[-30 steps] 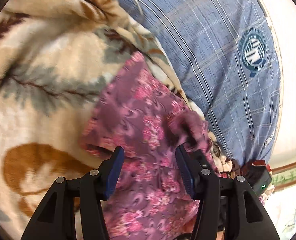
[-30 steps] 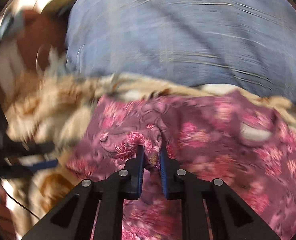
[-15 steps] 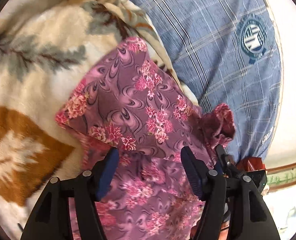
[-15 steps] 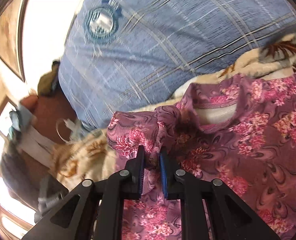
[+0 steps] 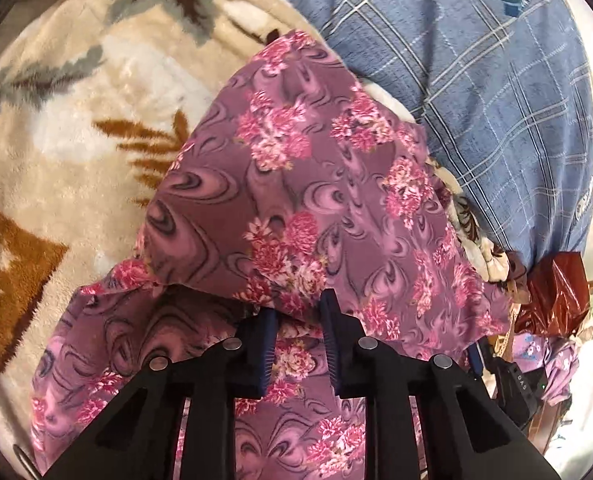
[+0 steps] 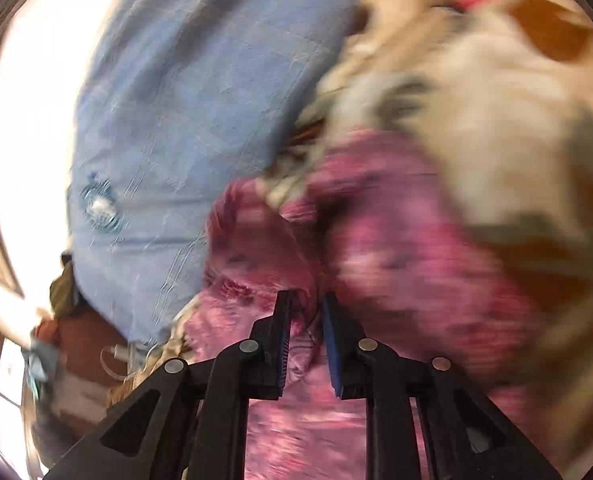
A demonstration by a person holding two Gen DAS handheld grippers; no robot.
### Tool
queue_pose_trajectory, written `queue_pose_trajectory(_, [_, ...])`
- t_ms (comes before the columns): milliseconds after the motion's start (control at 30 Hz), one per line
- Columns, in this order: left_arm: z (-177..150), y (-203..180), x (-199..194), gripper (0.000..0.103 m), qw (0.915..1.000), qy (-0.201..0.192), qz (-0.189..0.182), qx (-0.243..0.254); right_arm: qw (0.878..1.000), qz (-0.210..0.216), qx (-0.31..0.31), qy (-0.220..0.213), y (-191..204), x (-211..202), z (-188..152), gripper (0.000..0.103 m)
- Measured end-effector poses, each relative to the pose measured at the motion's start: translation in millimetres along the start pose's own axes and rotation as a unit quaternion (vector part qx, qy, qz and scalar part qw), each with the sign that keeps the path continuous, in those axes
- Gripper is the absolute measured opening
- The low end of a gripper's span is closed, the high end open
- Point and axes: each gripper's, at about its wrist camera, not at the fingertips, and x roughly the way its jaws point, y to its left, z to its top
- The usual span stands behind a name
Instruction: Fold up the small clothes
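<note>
In the left wrist view, the purple floral garment [image 5: 296, 200] lies on a cream fleece blanket [image 5: 76, 140] with brown and grey-green leaf patterns, one layer folded over another so that a raised fold edge runs across just ahead of the fingers. The left gripper [image 5: 296, 340] stands over the lower layer with its jaws closing to a narrow gap; floral cloth shows between the blue pads, and the tip of the left-hand finger is tucked under the fold edge, but the pads do not visibly press on the fabric. Beyond the garment sits a blue plaid pillow [image 5: 476, 100] with a round emblem near its top, and at the far right, past the blanket's edge, a reddish-brown bag [image 5: 552, 292] hangs beside a dark device. The right wrist view is heavily blurred — colours only, few edges. There the right gripper [image 6: 306, 340] has its jaws narrow and opening, with a bunched ridge of the same pink-purple garment [image 6: 396, 260] rising between the blue pads; whether the pads press on it the blur does not let me tell. The blue pillow [image 6: 196, 100] fills the upper left, and the cream blanket [image 6: 476, 120] spreads across the upper right, just beside the garment.
</note>
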Motion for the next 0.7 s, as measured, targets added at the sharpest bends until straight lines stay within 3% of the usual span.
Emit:
queue_pose_trajectory(67, [0,-5,1,0.028,1.0000,0.002,-0.003,-0.001,1.000,-0.003,-0.025,-0.019,7,-7,6,0.038])
queue_pose_trajectory(100, [-1,-5,2,0.029,1.0000,0.002,-0.003,-0.003,0.999,-0.009,-0.039,-0.024,13,-6,8,0.059])
queue_pose_trajectory(133, [-1,-5,3,0.030,1.0000,0.002,-0.003,-0.006,0.998,-0.021,-0.052,-0.028,19,-3,10,0.068])
queue_pose_trajectory(200, [0,-3,1,0.030,1.0000,0.003,0.000,-0.009,0.996,-0.038,-0.076,-0.027,30,11,13,0.068])
queue_pose_trajectory(267, [3,-5,0,0.027,0.9999,0.001,0.015,-0.003,0.995,-0.052,-0.082,-0.002,34,23,21,0.061])
queue_pose_trajectory(300, [2,-8,-2,0.026,0.9999,0.000,0.017,0.001,0.995,-0.032,-0.090,0.000,38,22,23,0.015])
queue_pose_trajectory(333, [1,-11,-7,0.026,0.9998,-0.006,0.018,0.006,0.995,-0.013,-0.102,-0.011,46,14,27,0.007])
queue_pose_trajectory(433, [-1,-10,-15,0.027,0.9990,-0.019,0.037,0.018,0.992,-0.020,-0.107,-0.066,45,-12,36,0.007])
queue_pose_trajectory(467, [-1,-7,-9,0.027,0.9991,-0.005,0.040,0.013,0.992,-0.036,-0.102,-0.064,38,-11,39,0.007])
queue_pose_trajectory(500, [-1,-3,-5,0.027,0.9990,0.008,0.043,0.008,0.992,-0.084,-0.089,-0.042,22,-2,46,0.007])
queue_pose_trajectory(567, [-3,2,-4,0.027,0.9991,0.018,0.039,0.001,0.991,-0.113,-0.068,0.001,-1,8,50,0.007])
queue_pose_trajectory(633, [-8,1,-18,0.027,0.9991,0.020,0.033,0.018,0.994,-0.092,-0.064,0.001,-6,-8,44,0.013])
queue_pose_trajectory(700, [-18,0,-46,0.028,0.9979,0.005,0.032,0.056,0.991,-0.087,-0.099,-0.009,5,-34,34,0.014])
